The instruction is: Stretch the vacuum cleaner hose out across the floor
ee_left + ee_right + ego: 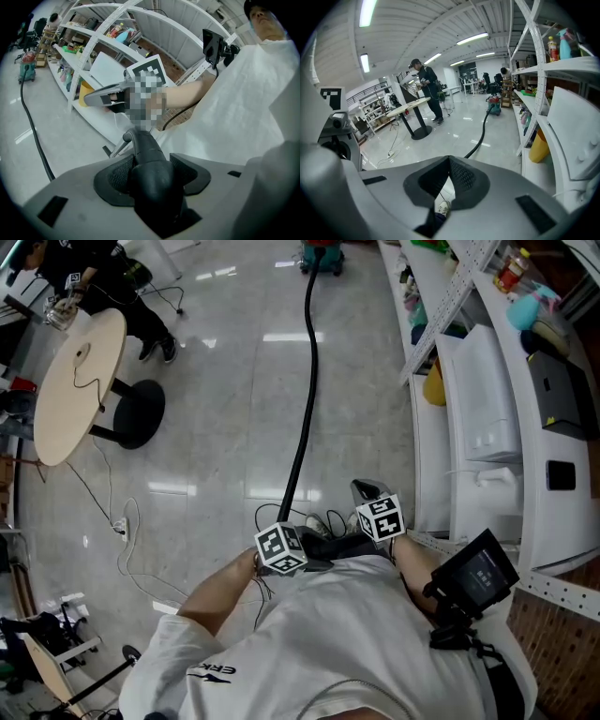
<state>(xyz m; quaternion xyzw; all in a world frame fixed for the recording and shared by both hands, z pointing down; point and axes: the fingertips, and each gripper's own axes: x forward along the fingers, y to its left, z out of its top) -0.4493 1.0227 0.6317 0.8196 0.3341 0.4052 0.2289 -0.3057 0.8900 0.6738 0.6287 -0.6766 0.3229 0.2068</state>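
A black vacuum hose [307, 381] runs in a nearly straight line across the glossy floor from the teal vacuum cleaner [321, 254] at the far end to my grippers. My left gripper [298, 549] is shut on the hose's thick black handle end [150, 173]; both pads press its sides. My right gripper [370, 498] is beside it, shut with nothing between its pads [459, 176]. The right gripper view looks along the hose [480, 136] toward the vacuum cleaner [494, 104]. The left gripper view also shows the hose [33, 131] and the vacuum cleaner [27, 65].
White shelving [487, 409] with bottles and a yellow container [433, 385] lines the right side, close to the hose. A round wooden table [80, 381] on a black base stands at left, with a person beside it. Thin cables [122, 531] lie on the floor at left.
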